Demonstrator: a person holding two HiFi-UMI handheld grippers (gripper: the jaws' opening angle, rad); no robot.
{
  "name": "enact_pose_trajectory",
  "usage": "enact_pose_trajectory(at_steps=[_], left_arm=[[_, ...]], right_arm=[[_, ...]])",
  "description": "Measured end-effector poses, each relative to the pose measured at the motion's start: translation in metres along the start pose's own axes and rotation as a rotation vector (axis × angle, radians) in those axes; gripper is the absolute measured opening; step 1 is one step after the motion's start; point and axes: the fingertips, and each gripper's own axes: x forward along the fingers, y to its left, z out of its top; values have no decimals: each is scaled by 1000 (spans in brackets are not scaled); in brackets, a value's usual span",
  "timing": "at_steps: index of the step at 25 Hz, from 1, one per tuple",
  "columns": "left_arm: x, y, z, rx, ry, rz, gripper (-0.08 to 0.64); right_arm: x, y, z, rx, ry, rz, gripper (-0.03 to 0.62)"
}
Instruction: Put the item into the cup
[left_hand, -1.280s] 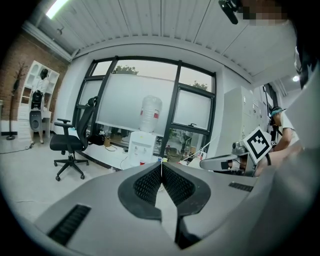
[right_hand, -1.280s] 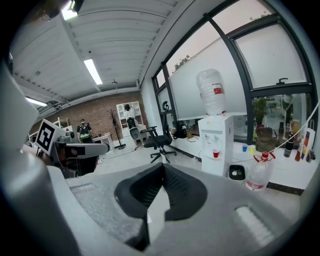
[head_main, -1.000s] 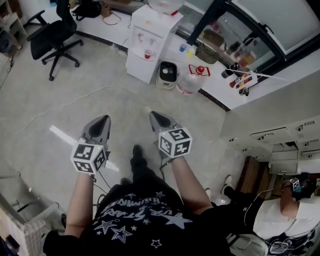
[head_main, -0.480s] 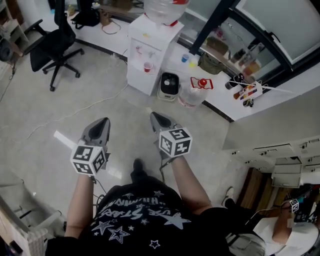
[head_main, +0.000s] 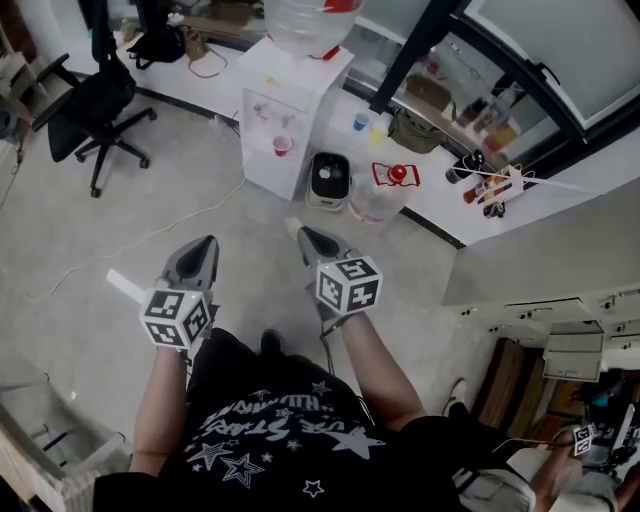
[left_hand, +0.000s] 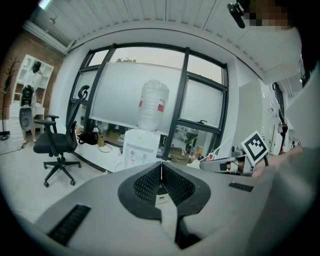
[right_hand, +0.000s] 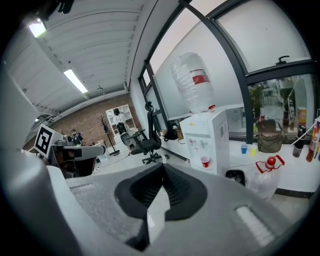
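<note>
head view: the person stands on the floor (head_main: 90, 260) with the left gripper (head_main: 207, 242) and right gripper (head_main: 306, 234) held out side by side, each with its fingers together on nothing. no item is held, and which thing is meant cannot be told. a red cup (head_main: 282, 146) sits in the niche of the water dispenser (head_main: 290, 90), a blue cup (head_main: 361, 121) on the desk (head_main: 445, 205) beyond, all well apart from both grippers. by this showing the task is not begun: pick-up and drop are both left.

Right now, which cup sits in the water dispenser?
The red cup, in the white water dispenser niche; the blue cup and yellow cup stand on the ledge beside it.
</note>
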Motion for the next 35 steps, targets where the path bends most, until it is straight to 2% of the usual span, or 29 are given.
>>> enact_pose_trajectory(at_steps=[8,15,26,35], left_arm=[[39,4,0,-4,34,-37,9],[86,27,0,-11,69,-96,9],[175,94,16,-26,114,-154,9],[257,163,13,-41,200,-201,9]], right_arm=[[13,-18,-13,26,50,-13,2],[40,-49,-8,39,72,-75,2],[126,-91,13,96,100,-151,2],[211,-138,29,139,158,-250,2]])
